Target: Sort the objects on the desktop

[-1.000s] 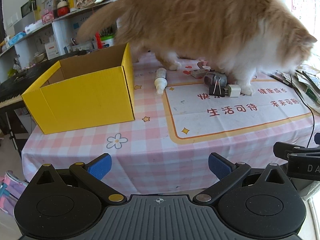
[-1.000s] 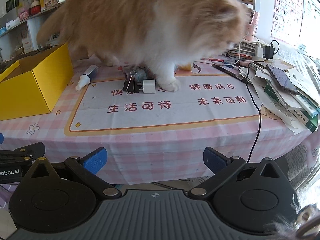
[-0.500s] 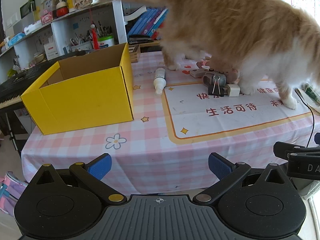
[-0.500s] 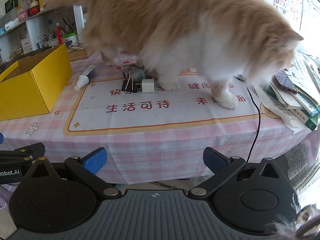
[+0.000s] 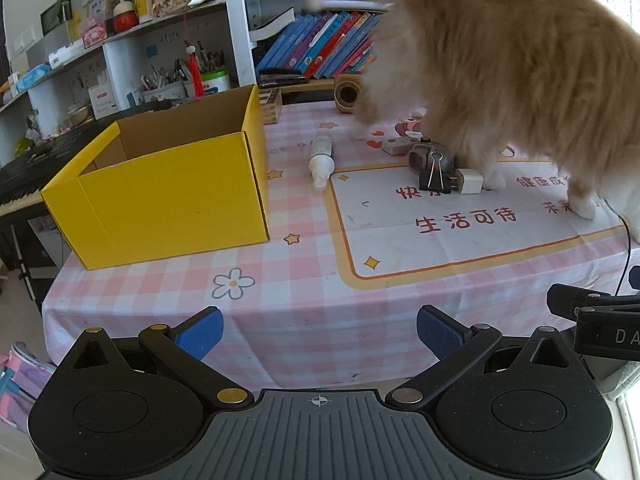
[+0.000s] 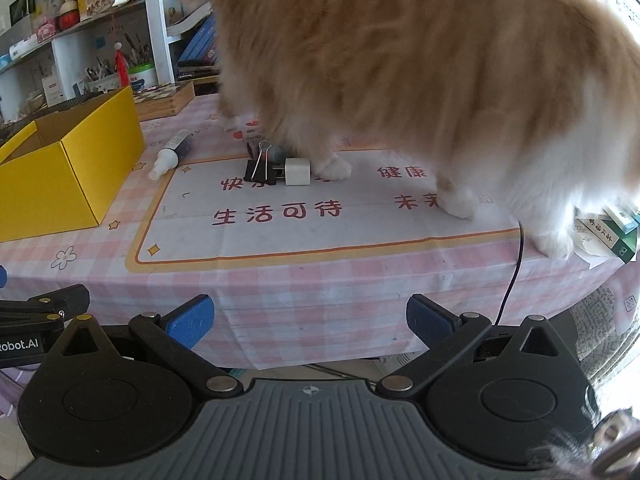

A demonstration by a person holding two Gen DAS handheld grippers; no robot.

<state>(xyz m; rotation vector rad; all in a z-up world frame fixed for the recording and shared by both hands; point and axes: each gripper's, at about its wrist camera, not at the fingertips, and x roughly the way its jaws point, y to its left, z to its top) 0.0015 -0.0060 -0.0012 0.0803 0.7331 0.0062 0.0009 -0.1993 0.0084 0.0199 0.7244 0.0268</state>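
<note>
Left gripper (image 5: 318, 332) spread wide, empty, held off the near table edge. Right gripper (image 6: 310, 318) same: fingers apart, nothing between them, short of the edge. Table (image 5: 304, 304) has a pink checked cloth. Yellow box (image 5: 168, 188) open on the left side, inside looks bare as far as visible. White bottle (image 5: 321, 157) lies on its side just right of the box. Black binder clip (image 5: 434, 178) touches a white charger (image 5: 470, 181) on the mat's far edge; a grey item (image 5: 426, 155) sits just behind them. Orange-white cat (image 6: 420, 64) stands over that cluster, paws on the mat, blurred. Black cable (image 6: 514, 272) hangs over the near edge. Paper pile (image 6: 608, 232) far right.
</note>
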